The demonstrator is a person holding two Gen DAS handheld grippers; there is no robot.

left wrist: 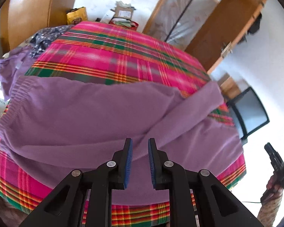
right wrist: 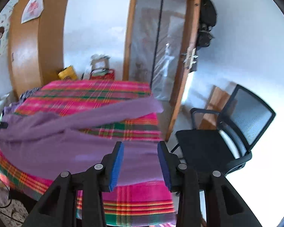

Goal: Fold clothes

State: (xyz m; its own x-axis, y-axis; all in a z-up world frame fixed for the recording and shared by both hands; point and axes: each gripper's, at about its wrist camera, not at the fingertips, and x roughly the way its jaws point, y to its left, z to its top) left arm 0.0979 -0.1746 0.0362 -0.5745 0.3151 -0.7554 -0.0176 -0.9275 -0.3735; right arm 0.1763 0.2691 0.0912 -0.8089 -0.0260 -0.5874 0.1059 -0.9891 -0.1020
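A purple sweater (left wrist: 75,113) lies spread over a table with a pink plaid cloth (left wrist: 113,56). One sleeve (left wrist: 189,109) is laid slanting across the body toward the table's far right edge. My left gripper (left wrist: 140,141) hangs over the sweater's near part, blue pads apart with nothing between them. My right gripper (right wrist: 140,144) is open over the near right part of the sweater (right wrist: 47,141), also with nothing between its pads. The sleeve (right wrist: 113,111) stretches across ahead of it. In the left wrist view the right gripper (left wrist: 277,160) shows off the table's right side, in a hand.
A black office chair (right wrist: 208,143) stands close to the table's right side. More clothes (left wrist: 11,70) are piled at the far left edge. Bags and boxes (left wrist: 123,13) sit beyond the far end. A wooden wardrobe (right wrist: 34,47) and a door (right wrist: 157,43) line the back wall.
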